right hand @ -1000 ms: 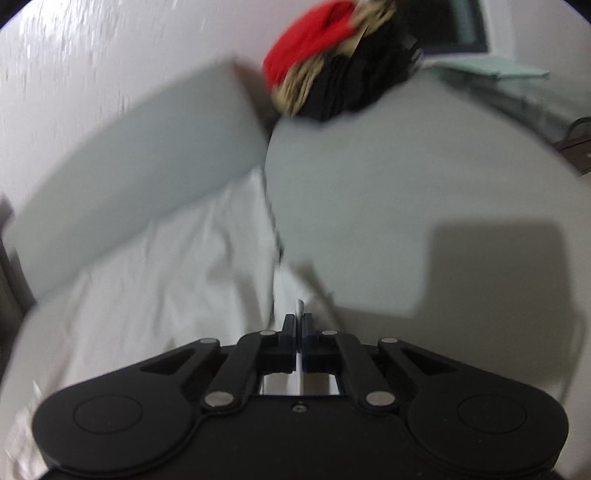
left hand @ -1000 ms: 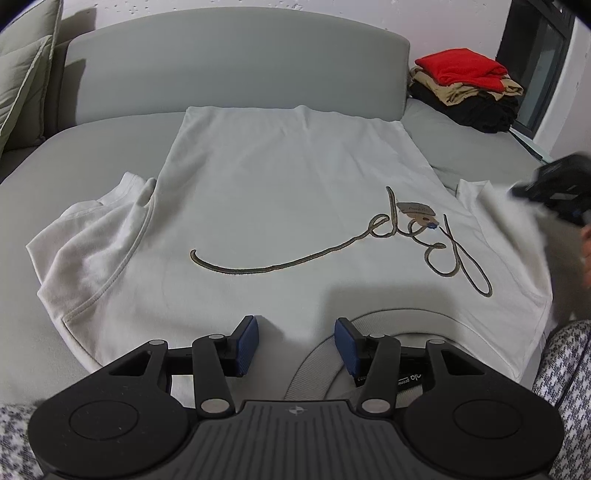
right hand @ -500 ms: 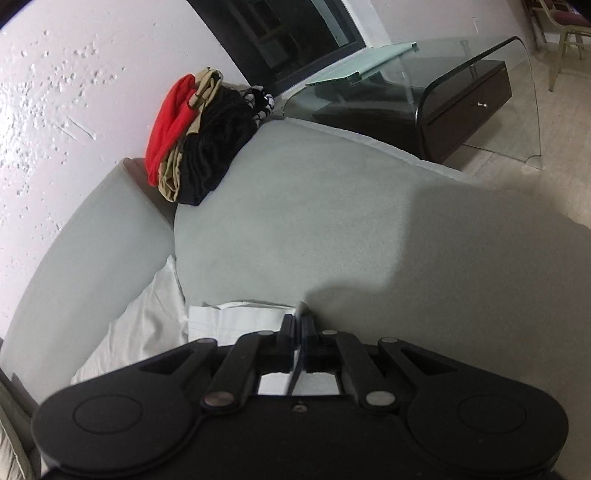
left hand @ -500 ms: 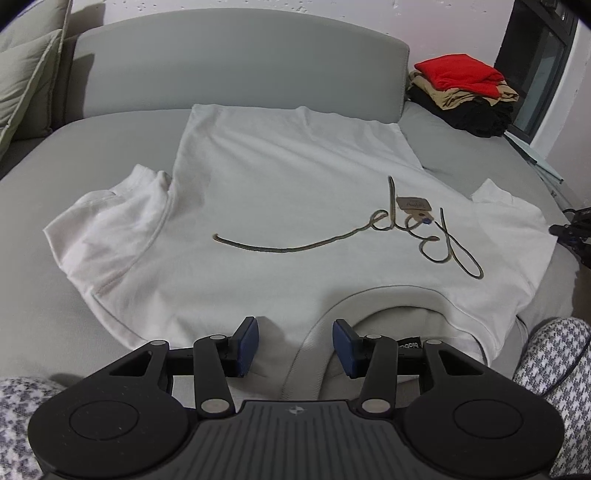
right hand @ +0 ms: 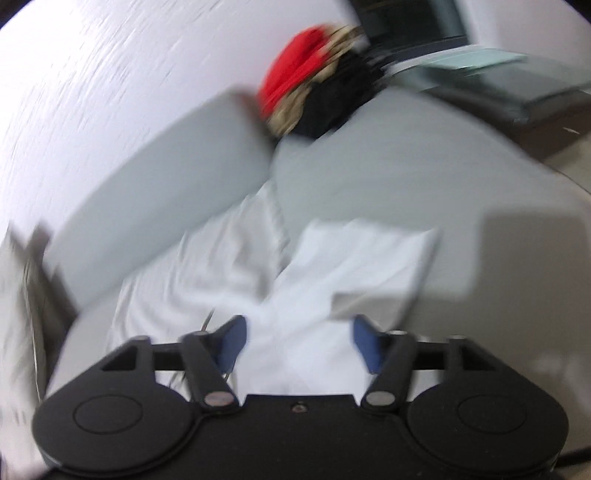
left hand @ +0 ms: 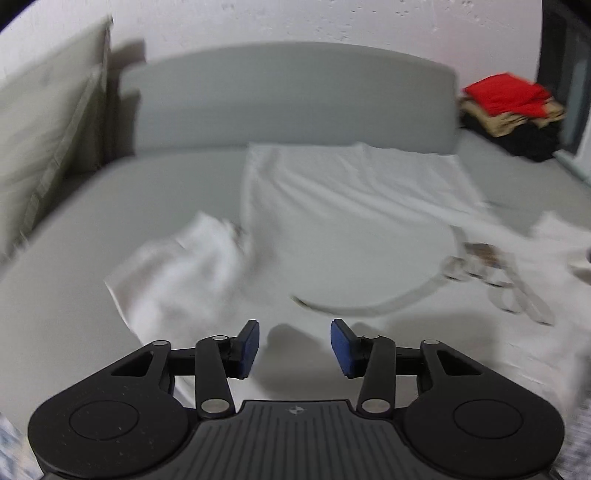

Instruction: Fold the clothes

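Though blurred, white tee [left hand: 351,221] lies flat, sleeves out, script logo.

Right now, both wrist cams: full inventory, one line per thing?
shirt: 1, white with looping script print, spread flat on the sofa seat; its sleeve lies flat out to the side
sofa: 1, grey, under the shirt, backrest against the wall
cushions: at least 1, pale green-grey, at the sofa's left end; blurred
clothes pile: 1 stack, red on tan on black, on the sofa's far right corner
glass table: 1, dark, beyond the sofa; blurred
wall: white, textured, behind the sofa
left gripper: black, blue pads, jaws closing, nothing gripped, over the shirt's near edge
right gripper: black, blue pads, jaws opening, over the sleeve, not pinching it
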Demonstrator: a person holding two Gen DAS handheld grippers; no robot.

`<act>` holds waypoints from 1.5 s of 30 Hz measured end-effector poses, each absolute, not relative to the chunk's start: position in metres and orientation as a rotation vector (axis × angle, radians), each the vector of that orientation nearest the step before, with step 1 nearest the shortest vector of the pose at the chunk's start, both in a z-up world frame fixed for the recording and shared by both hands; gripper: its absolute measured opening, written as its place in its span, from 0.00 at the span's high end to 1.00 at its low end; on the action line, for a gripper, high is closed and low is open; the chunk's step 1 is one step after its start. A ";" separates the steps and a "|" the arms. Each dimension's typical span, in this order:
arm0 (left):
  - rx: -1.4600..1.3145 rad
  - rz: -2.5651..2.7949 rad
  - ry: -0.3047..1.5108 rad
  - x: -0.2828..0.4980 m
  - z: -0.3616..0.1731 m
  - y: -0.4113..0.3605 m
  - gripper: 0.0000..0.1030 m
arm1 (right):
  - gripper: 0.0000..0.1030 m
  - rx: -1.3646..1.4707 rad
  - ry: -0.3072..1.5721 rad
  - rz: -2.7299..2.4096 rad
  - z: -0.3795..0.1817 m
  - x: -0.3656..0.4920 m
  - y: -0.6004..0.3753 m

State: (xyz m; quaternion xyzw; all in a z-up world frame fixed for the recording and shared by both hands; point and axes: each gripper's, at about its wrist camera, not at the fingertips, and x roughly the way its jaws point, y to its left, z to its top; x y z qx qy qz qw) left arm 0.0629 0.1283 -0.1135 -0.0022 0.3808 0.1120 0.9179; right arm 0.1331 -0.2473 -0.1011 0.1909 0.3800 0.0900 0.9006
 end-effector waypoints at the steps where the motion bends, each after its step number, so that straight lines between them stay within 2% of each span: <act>1: 0.033 0.262 0.786 0.071 -0.117 0.132 0.74 | 0.79 0.374 0.807 0.182 -0.106 0.140 -0.237; 3: 0.123 0.335 0.861 0.085 -0.131 0.142 0.82 | 0.79 0.324 0.834 0.109 -0.120 0.152 -0.222; 4: 0.158 0.352 0.887 0.087 -0.136 0.145 0.75 | 0.77 0.298 0.846 0.071 -0.127 0.158 -0.215; 6: 0.208 0.367 0.915 0.084 -0.136 0.150 0.75 | 0.78 0.275 0.979 0.041 -0.148 0.163 -0.201; 10: 0.249 0.398 0.922 0.064 -0.133 0.156 0.81 | 0.79 0.160 0.993 0.068 -0.143 0.133 -0.185; 12: 0.164 0.340 0.904 0.048 -0.122 0.165 0.84 | 0.77 0.180 1.004 0.087 -0.138 0.123 -0.191; 14: 0.061 0.282 0.864 0.029 -0.112 0.177 0.74 | 0.64 0.252 0.980 0.124 -0.130 0.114 -0.205; 17: -0.097 0.253 0.786 0.002 -0.102 0.192 0.66 | 0.48 0.334 0.863 0.257 -0.121 0.097 -0.220; 18: -0.145 0.264 0.762 -0.004 -0.100 0.200 0.61 | 0.47 0.353 0.840 0.303 -0.120 0.095 -0.222; 19: -0.197 0.283 0.744 -0.006 -0.100 0.209 0.60 | 0.46 0.373 0.823 0.346 -0.120 0.094 -0.223; 23: -0.471 0.376 0.674 -0.003 -0.104 0.254 0.60 | 0.46 0.452 0.811 0.452 -0.123 0.099 -0.222; 28: -0.734 0.366 0.684 0.020 -0.124 0.298 0.58 | 0.44 0.502 0.843 0.504 -0.129 0.102 -0.219; 33: -0.889 0.323 0.697 0.039 -0.141 0.324 0.58 | 0.38 0.554 0.870 0.515 -0.135 0.105 -0.222; 36: -0.937 0.310 0.693 0.048 -0.149 0.333 0.63 | 0.36 0.602 0.888 0.509 -0.141 0.109 -0.224; 38: -0.949 0.311 0.699 0.056 -0.153 0.339 0.71 | 0.34 0.620 0.891 0.505 -0.144 0.110 -0.225; 40: -0.954 0.319 0.709 0.064 -0.157 0.342 0.84 | 0.33 0.627 0.890 0.504 -0.145 0.111 -0.225; 45: -0.918 0.318 0.696 0.075 -0.156 0.339 0.91 | 0.33 0.622 0.887 0.502 -0.145 0.111 -0.224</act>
